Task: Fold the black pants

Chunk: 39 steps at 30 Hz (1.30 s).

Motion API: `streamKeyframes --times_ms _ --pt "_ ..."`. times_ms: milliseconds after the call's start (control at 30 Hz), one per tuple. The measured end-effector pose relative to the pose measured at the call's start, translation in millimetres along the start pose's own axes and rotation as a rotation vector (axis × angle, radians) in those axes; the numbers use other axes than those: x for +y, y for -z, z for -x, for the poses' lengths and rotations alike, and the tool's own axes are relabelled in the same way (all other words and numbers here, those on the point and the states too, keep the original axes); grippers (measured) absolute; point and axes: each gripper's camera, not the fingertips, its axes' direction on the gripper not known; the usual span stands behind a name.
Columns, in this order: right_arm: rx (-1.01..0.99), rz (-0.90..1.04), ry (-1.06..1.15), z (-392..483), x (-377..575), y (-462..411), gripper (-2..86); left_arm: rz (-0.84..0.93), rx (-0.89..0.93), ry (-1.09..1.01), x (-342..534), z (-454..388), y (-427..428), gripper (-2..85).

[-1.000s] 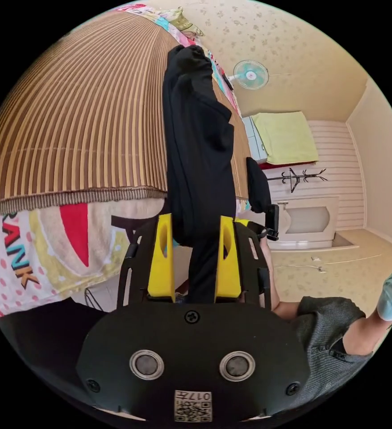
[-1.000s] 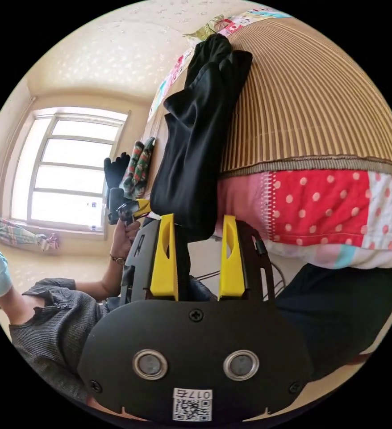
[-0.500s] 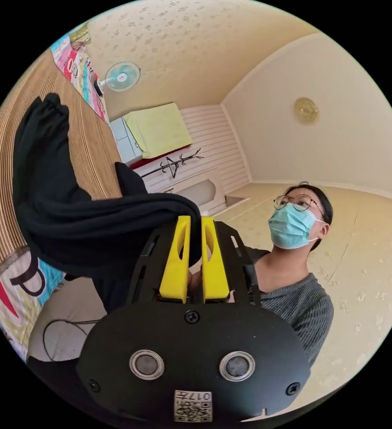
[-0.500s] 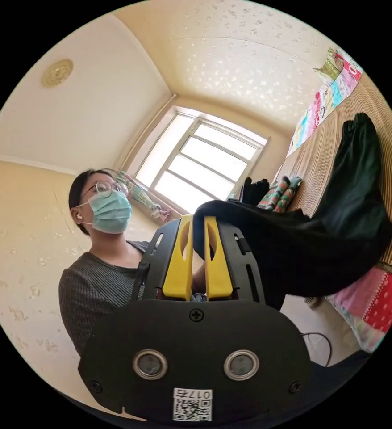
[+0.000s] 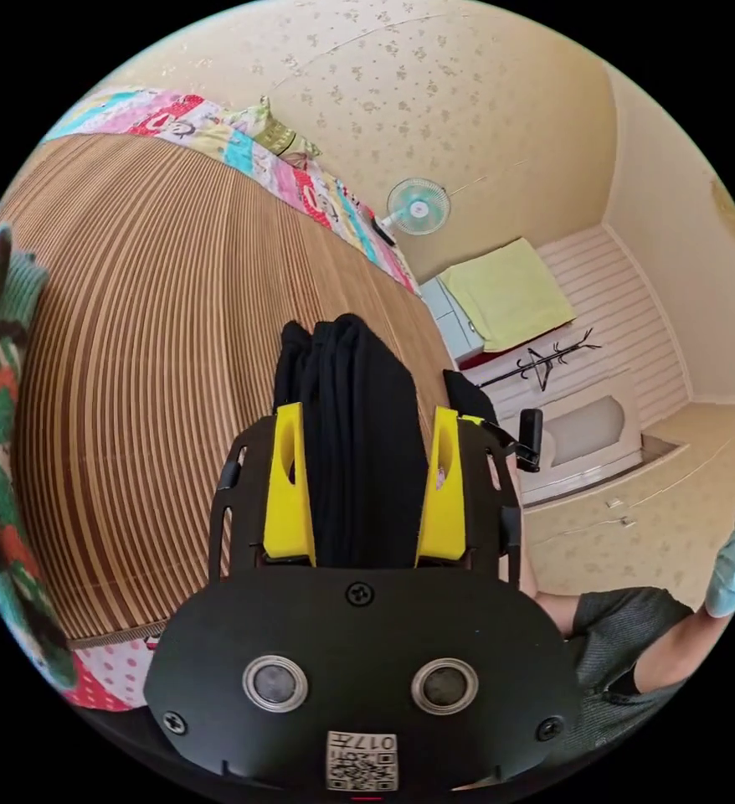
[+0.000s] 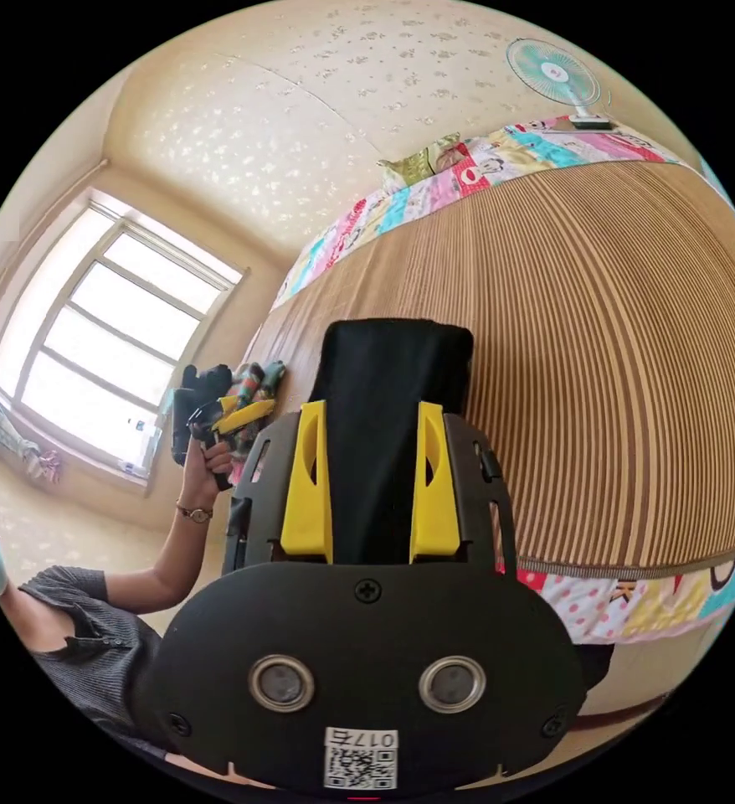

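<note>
The black pants [image 5: 355,435] lie folded on the bed's striped mat [image 5: 150,352], between the spread jaws of the left gripper [image 5: 365,486] and right gripper [image 6: 370,481]. Any snag on withdrawal could undo the fold.

The pants [image 5: 346,435] lie bunched on the mat [image 5: 150,352], between each claw's jaws.

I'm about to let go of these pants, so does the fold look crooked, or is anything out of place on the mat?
Nothing stands out. The black pants lie as a compact bundle on the striped mat, between the open jaws of the right tongs and left tongs. Their far edge looks fairly square.
</note>
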Motion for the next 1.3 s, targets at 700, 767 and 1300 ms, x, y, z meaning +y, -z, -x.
streamKeyframes --times_ms 700,767,1300 --pt "-0.422 0.19 -0.109 -139 -30 -54 18.9 0.153 0.146 0.095 -3 44 -28 21.1" --pt "-0.386 0.225 -0.076 -135 -36 -63 18.3 0.217 0.069 0.052 -15 36 -48 18.5" --pt "-0.985 0.443 0.221 22 -40 -139 9.0 0.155 0.158 -0.119 27 -51 162 11.3"
